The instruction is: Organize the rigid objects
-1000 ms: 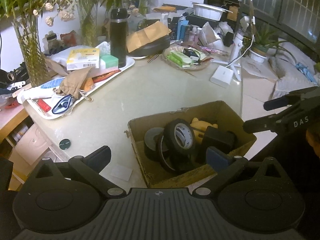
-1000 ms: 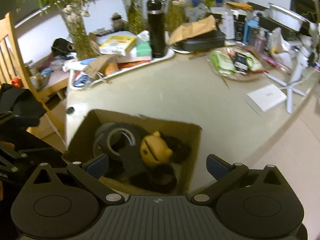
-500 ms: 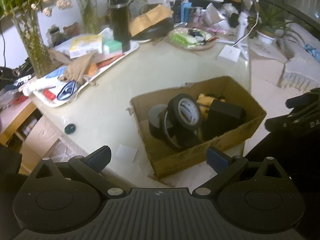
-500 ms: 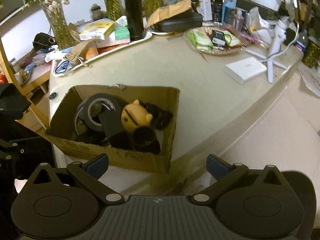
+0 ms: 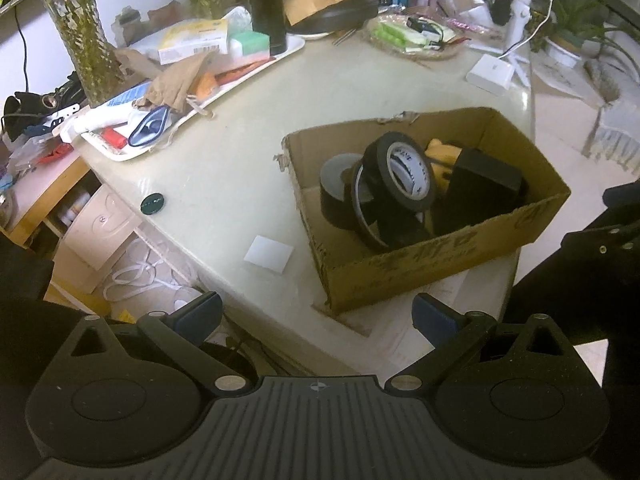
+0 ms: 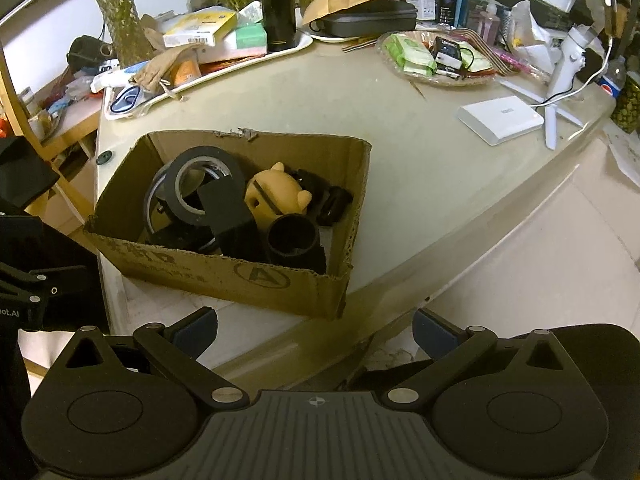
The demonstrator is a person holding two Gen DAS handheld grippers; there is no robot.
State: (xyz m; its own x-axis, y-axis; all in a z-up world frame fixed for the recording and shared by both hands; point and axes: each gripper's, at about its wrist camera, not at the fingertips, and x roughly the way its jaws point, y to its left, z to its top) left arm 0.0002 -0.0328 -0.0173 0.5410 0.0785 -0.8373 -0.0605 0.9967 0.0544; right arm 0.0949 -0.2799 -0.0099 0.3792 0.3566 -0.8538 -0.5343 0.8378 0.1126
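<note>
Left wrist view: left tool has drawn back from brown cardboard box over the last second; released, empty.
Right tool: likewise withdrawn, spread apart, empty.
Black tape rolls: inside box.
Task status: packing probably complete.

The brown cardboard box has a big letter A inside a circle printed on its front wall, and there is more dark print beside it that is too worn to read. At the left edge of the right wrist view, a black gripper part shows white letters that look like "oot.AI". The white ring inside the black tape roll has small print, and so does the yellow box, but both are too small to read.
</note>
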